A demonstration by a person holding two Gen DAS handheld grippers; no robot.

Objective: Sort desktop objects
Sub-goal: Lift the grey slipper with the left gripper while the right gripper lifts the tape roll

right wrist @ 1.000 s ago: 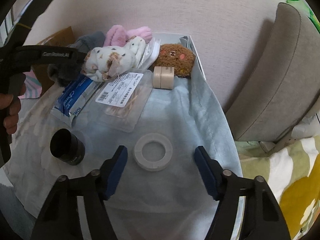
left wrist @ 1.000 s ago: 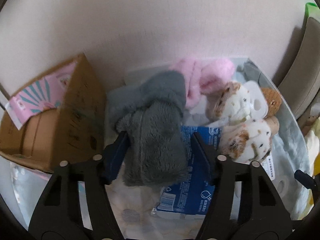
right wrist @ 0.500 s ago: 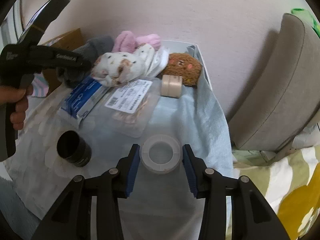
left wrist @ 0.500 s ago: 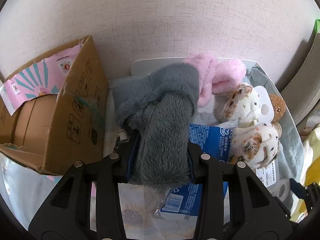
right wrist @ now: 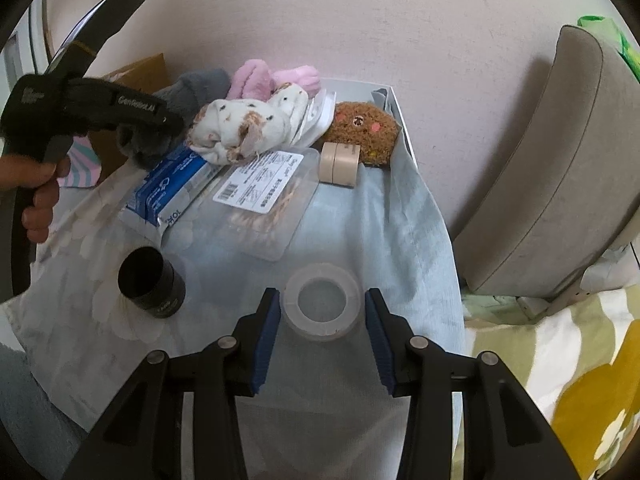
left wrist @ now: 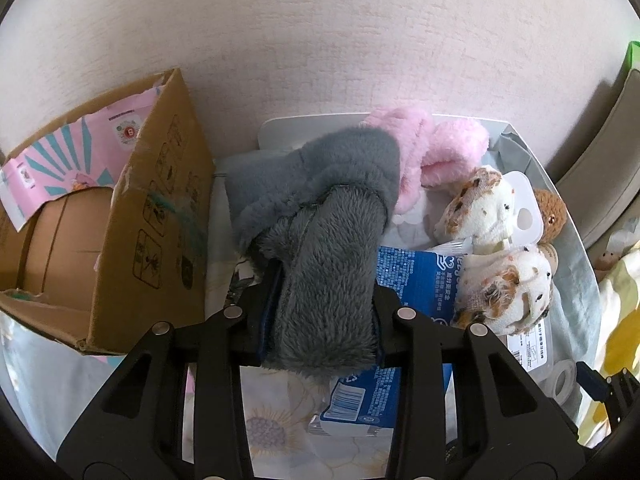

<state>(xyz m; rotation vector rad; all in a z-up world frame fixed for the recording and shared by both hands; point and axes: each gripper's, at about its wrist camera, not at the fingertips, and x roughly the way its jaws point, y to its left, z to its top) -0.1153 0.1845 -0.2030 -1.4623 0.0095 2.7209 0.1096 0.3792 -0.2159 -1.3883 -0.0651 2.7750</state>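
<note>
My left gripper (left wrist: 320, 312) is shut on a grey fluffy sock (left wrist: 320, 240), seen from the side in the right wrist view (right wrist: 168, 128). Pink fluffy socks (left wrist: 432, 152) and white spotted socks (left wrist: 492, 248) lie beside it. My right gripper (right wrist: 322, 322) is closed around a clear tape roll (right wrist: 322, 306) lying flat on the pale blue cloth (right wrist: 380, 240), pads at its sides. A blue packet (right wrist: 168, 188), a clear plastic box (right wrist: 264, 204), a beige tape roll (right wrist: 339, 164), a brown plush (right wrist: 366, 130) and a black cup (right wrist: 150, 282) sit on the table.
An open cardboard box (left wrist: 120, 216) stands at the left against the wall. A white tray (right wrist: 394, 98) holds the plush and socks at the back. A grey chair (right wrist: 560, 168) stands right of the table, with a yellow-patterned blanket (right wrist: 580, 380) below it.
My left gripper closed on the grey sock. My right gripper moved forward and closed around the clear tape roll.
</note>
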